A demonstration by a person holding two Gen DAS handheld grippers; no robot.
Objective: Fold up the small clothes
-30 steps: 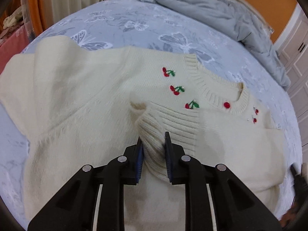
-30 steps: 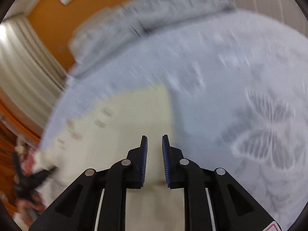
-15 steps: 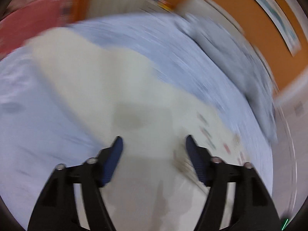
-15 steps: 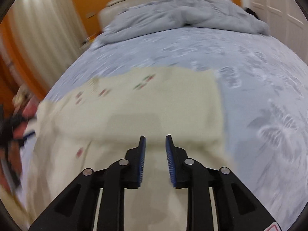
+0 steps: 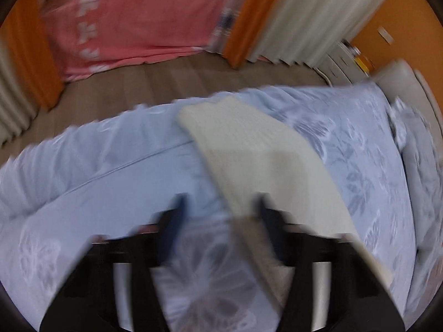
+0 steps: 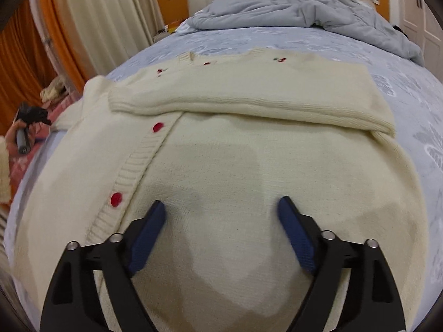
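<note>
The right gripper, fingers just spread wide and empty, hangs above a cream cardigan lying on the bed, a sleeve folded across it, while the blurred left gripper is closing at its hem; a grey duvet lies beyond.

Wrist cams, steep-down, close over bed

cardigan: matt knit wool | bedsheet: smooth printed cloth
</note>
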